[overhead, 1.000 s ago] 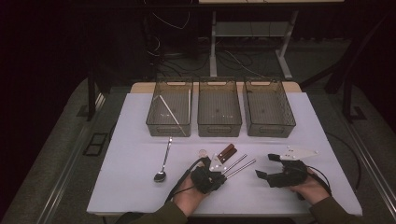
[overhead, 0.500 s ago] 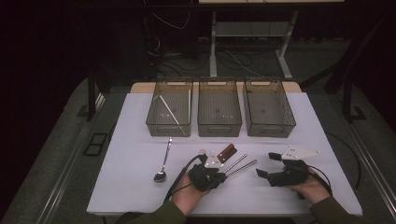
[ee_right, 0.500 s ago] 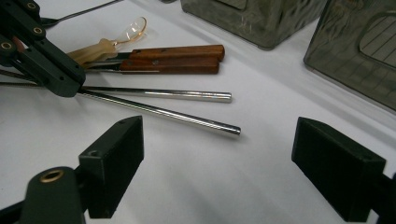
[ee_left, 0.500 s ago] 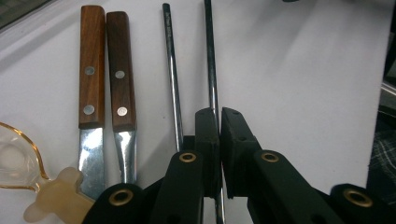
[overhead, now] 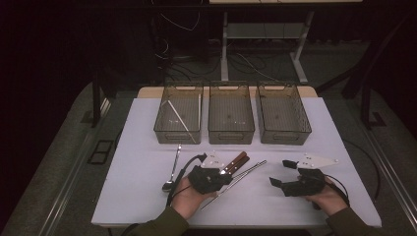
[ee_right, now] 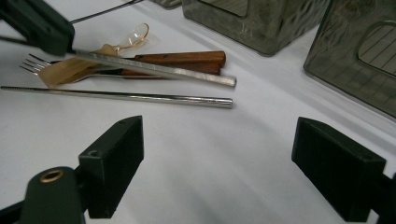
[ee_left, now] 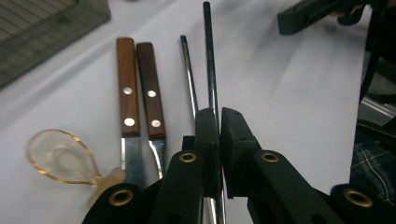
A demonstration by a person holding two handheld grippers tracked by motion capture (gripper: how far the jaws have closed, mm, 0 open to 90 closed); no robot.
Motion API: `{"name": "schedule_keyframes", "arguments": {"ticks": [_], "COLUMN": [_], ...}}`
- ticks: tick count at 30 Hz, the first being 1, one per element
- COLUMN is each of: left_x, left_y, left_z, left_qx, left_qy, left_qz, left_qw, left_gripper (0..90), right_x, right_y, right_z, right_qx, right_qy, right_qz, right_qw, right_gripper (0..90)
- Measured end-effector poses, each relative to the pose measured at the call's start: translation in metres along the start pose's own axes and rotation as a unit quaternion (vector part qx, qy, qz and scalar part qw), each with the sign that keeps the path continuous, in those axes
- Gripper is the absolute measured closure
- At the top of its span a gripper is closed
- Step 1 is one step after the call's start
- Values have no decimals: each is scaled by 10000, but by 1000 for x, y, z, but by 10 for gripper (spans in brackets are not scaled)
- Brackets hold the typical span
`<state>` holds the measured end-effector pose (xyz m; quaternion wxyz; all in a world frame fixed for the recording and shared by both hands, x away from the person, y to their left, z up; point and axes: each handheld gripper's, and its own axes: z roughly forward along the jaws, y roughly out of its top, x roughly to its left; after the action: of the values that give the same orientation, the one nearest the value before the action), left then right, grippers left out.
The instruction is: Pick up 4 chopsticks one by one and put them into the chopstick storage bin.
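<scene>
Our left gripper (ee_left: 219,126) pinches one metal chopstick (ee_left: 208,56) near its end, the rod reaching out ahead. It's thin, stiff and slick, so it may swivel. Our right gripper (ee_right: 217,163) gapes wide, holding nothing.

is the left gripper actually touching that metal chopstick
Touching. In the left gripper view the left gripper has its jaws shut on one metal chopstick, which runs straight out from between the pads.
</scene>
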<state>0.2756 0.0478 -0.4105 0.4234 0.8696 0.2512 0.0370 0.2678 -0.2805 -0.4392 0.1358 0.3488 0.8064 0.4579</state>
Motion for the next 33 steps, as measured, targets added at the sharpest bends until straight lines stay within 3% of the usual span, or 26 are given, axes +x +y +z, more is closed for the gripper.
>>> {"name": "schedule_keyframes", "arguments": {"ticks": [9,17,33], "left_x": [22,42,83], "left_y": [-1,-5,-20], "left_z": [-31,-57,-100], "left_qx": [-311,-498,-862], "left_qy": [84,339,952], "left_qz": [-5,-39,-496], "left_qw": [9995,9982,9905], "left_gripper": [855,855,855], "right_x": [0,0,1], "right_y": [-1,-1,-1], "right_z": [1,2,2], "right_qx": [49,71,101], "right_qy": [-4,-12,-26], "right_qz": [31,9,-8], "right_qw": [10000,10000,9999], "right_gripper": [168,168,168]}}
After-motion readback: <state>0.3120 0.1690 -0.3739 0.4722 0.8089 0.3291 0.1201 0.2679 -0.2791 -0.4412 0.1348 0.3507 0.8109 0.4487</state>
